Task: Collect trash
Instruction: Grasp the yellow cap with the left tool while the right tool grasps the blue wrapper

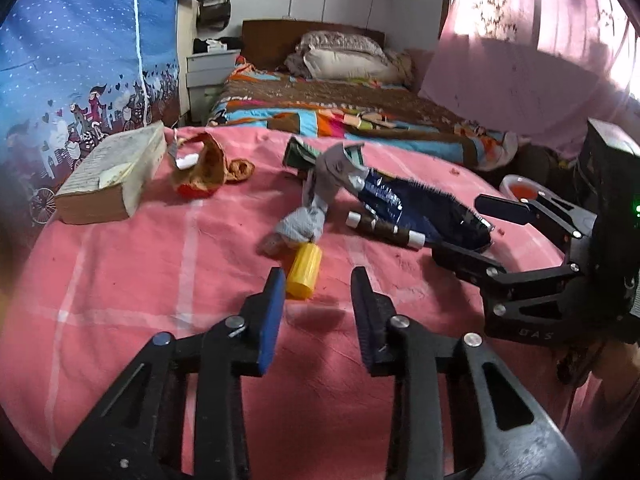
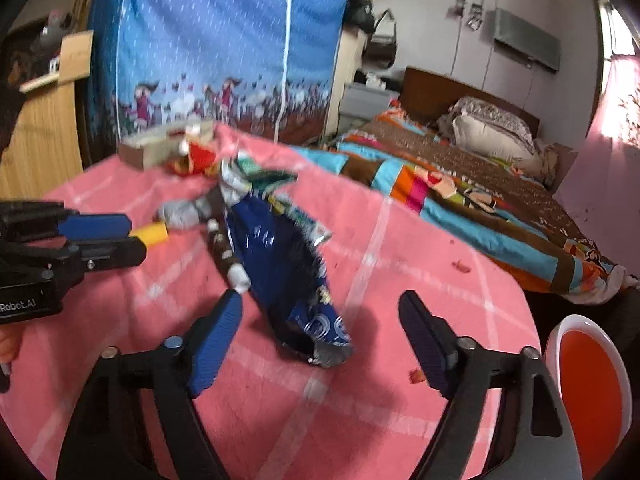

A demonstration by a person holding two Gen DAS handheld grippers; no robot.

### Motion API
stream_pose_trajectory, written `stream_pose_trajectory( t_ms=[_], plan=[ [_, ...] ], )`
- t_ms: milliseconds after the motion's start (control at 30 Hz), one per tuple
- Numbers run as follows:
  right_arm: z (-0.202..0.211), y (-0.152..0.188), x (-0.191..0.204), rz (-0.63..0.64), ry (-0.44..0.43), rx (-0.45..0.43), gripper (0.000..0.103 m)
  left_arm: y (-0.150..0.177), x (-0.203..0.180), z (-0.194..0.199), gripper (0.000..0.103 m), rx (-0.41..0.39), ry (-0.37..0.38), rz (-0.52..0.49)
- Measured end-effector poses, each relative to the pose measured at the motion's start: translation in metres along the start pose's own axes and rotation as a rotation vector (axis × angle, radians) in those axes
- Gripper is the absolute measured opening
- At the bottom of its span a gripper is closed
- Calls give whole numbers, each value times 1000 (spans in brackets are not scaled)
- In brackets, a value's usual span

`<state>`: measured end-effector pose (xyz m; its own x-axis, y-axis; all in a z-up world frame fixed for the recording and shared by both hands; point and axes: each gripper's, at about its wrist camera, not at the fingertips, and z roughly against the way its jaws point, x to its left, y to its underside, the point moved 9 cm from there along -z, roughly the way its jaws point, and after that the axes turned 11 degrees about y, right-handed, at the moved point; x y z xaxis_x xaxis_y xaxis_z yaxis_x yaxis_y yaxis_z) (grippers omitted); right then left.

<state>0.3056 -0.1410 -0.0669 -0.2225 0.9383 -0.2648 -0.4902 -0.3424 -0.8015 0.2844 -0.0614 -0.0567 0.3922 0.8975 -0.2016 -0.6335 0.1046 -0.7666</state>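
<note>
right claw (image 2: 320, 344): gaping wide, holding nothing, hovering over the table (image 2: 400, 420) w/ the blue snack wrapper (image 2: 288, 280) lying straight ahead between its fingers.
left claw (image 1: 316, 312): sitting narrower but open, empty; yellow cap (image 1: 305, 271) lying just ahead, slightly left of centre, nearly touching the left finger tip.
key relation: wrapper's long axis is running away from the right claw, tilting up-left in the right wrist view; its crumpled silver end is pointing at the claw. Right claw is nearer to it than left, judging by both views.
wrapper look: dark blue foil, crinkled, flattened, torn silver edges; probably light & springy.
neighbours: brown-white tube (image 1: 386, 230) is lying alongside the wrapper, touching it; grey knotted bag (image 1: 316, 208) beyond; orange wrapper (image 1: 204, 168) & cardboard box (image 1: 116, 176) at the far left.
bin: red-lined white bin (image 2: 588, 392) is sitting off the table's right edge, beside the right claw.
risk: fingers could be catching the tube too.
</note>
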Motion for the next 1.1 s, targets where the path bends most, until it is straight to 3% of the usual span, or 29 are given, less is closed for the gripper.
stream_pose_trajectory(
  t_ms=[133, 267, 633, 900, 1100],
  plan=[
    [-3, 3, 2, 16, -1, 16, 59, 2, 3, -5, 30, 31, 0, 15],
    [-3, 5, 4, 23, -28, 26, 39, 2, 6, -5, 22, 36, 4, 34],
    [5, 2, 6, 26, -31, -14, 15, 0, 5, -2, 22, 17, 15, 34],
    [23, -8, -5, -21, 1, -115, 11, -9, -6, 17, 22, -78, 7, -13],
    [52, -17, -19, -88, 19, -254, 11, -27, -20, 40, 22, -213, 4, -12]
  ],
)
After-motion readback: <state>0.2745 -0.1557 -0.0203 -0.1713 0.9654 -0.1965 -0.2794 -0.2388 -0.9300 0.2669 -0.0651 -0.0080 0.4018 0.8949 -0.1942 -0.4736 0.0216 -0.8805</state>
